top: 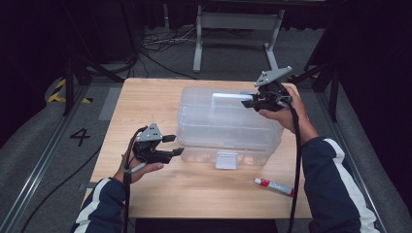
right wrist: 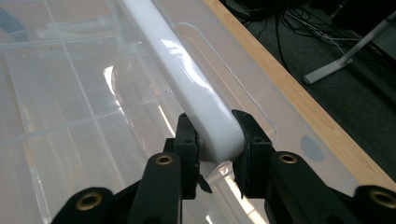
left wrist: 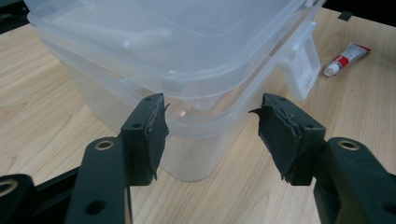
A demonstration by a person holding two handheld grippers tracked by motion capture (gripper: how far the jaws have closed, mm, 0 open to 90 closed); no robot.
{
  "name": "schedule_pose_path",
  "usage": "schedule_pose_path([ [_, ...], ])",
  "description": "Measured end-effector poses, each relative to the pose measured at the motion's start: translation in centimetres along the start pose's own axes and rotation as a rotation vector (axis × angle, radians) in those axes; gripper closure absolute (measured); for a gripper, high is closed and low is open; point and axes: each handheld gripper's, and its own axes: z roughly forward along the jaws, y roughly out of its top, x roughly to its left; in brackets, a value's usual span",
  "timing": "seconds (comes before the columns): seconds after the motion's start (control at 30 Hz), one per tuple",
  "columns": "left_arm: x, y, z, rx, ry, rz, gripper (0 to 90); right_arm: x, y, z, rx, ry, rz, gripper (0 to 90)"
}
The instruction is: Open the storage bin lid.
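Clear plastic box sitting mid-frame on the worktop, long axis running left-right; right tongs clamping its white handle; left tongs gaping open beside its lower-left corner; tube lying lower right

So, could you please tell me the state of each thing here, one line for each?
Plastic box: closed, lid on, standing on the table.
White handle: raised off the lid, gripped at one end.
Front latch: down against the box wall.
Tube: lying flat on the table, white cap on.
Left gripper: open, at the box's near corner, not touching.
Right gripper: shut on the white handle.
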Motion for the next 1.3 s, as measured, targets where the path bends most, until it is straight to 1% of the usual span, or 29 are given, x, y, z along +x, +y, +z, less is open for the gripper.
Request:
schedule_pose_path([
  [0.03, 0.0, 0.0, 0.0, -0.005, -0.004, -0.005, 45.5, -0.1, 0.1, 0.0, 0.002, 0.002, 0.005, 73.4],
  [0.13, -0.1, 0.2, -0.1, -0.005, 0.013, 0.005, 46.9, -0.4, 0.3, 0.0, 0.006, 0.009, 0.007, 73.3],
  [0.17, -0.2, 0.3, -0.1, -0.009, 0.011, 0.002, 48.8, -0.5, 0.4, 0.0, 0.008, 0.011, 0.006, 73.3],
  [0.2, -0.2, 0.3, -0.1, -0.014, 0.024, -0.006, 51.5, -0.5, 0.4, 0.0, 0.009, 0.012, 0.010, 73.2],
  [0.27, -0.1, 0.4, -0.1, -0.019, 0.031, -0.019, 55.9, -0.6, 0.6, -0.1, 0.011, 0.007, 0.011, 73.0],
  [0.3, 0.0, 0.4, -0.1, -0.025, 0.040, -0.018, 59.5, -0.7, 0.6, -0.1, 0.012, 0.006, 0.013, 72.9],
  [0.33, 0.0, 0.4, -0.1, -0.033, 0.040, -0.030, 62.6, -0.7, 0.7, -0.1, 0.013, 0.006, 0.013, 72.7],
  [0.37, 0.1, 0.4, -0.1, -0.039, 0.046, -0.030, 68.5, -0.7, 0.8, -0.1, 0.011, 0.000, 0.010, 72.6],
  [0.43, 0.1, 0.2, -0.1, -0.062, 0.076, -0.025, 75.0, -0.7, 0.8, -0.1, 0.012, -0.007, 0.009, 72.3],
  [0.5, 0.2, 0.1, 0.0, -0.073, 0.084, -0.031, 81.3, -0.8, 0.9, -0.2, 0.010, -0.009, 0.009, 72.2],
  [0.53, 0.3, 0.1, 0.0, -0.082, 0.083, -0.038, 82.4, -0.8, 0.9, -0.1, 0.008, -0.010, 0.010, 72.1],
  [0.63, 0.3, 0.2, 0.2, -0.083, 0.099, -0.038, 86.1, -0.8, 0.8, -0.1, 0.000, -0.015, 0.016, 71.9],
  [0.73, 0.2, 0.2, 0.2, -0.083, 0.104, -0.031, 86.7, -0.7, 0.9, -0.2, 0.002, -0.019, 0.008, 71.1],
  [0.8, 0.2, 0.2, 0.3, -0.087, 0.092, -0.030, 87.2, -0.6, 0.9, -0.5, -0.007, -0.030, -0.002, 69.8],
  [0.87, 0.2, 0.2, 0.3, -0.088, 0.090, -0.029, 88.0, -0.7, 0.9, -1.1, -0.010, -0.039, -0.004, 69.3],
  [0.93, 0.2, 0.2, 0.3, -0.087, 0.093, -0.027, 88.8, -0.6, 0.7, -1.5, -0.020, -0.037, -0.003, 70.2],
  [1.03, 0.2, 0.3, 0.3, -0.086, 0.096, -0.023, 89.6, -0.3, 0.4, -2.5, -0.023, -0.071, -0.033, 71.9],
  [1.07, 0.2, 0.3, 0.3, -0.085, 0.096, -0.022, 89.7, -0.3, 0.2, -2.9, -0.037, -0.079, -0.035, 72.1],
  [1.1, 0.2, 0.3, 0.3, -0.085, 0.096, -0.022, 89.7, -0.3, 0.2, -2.9, -0.037, -0.079, -0.035, 72.1],
  [1.13, 0.2, 0.3, 0.3, -0.080, 0.095, -0.020, 89.7, -0.4, 0.0, -3.3, -0.051, -0.093, -0.032, 72.3],
  [1.17, 0.2, 0.4, 0.2, -0.080, 0.096, -0.018, 89.8, -0.5, -0.4, -4.0, -0.072, -0.093, -0.031, 72.9],
  [1.2, 0.2, 0.4, 0.2, -0.079, 0.096, -0.015, 89.9, -0.6, -0.7, -4.3, -0.080, -0.100, -0.028, 73.0],
  [1.27, 0.2, 0.4, 0.2, -0.076, 0.097, -0.012, 89.9, -0.9, -1.3, -5.4, -0.107, -0.131, -0.024, 74.4],
  [1.3, 0.2, 0.4, 0.2, -0.075, 0.097, -0.012, 89.9, -1.0, -1.6, -5.7, -0.119, -0.136, -0.027, 75.0],
])
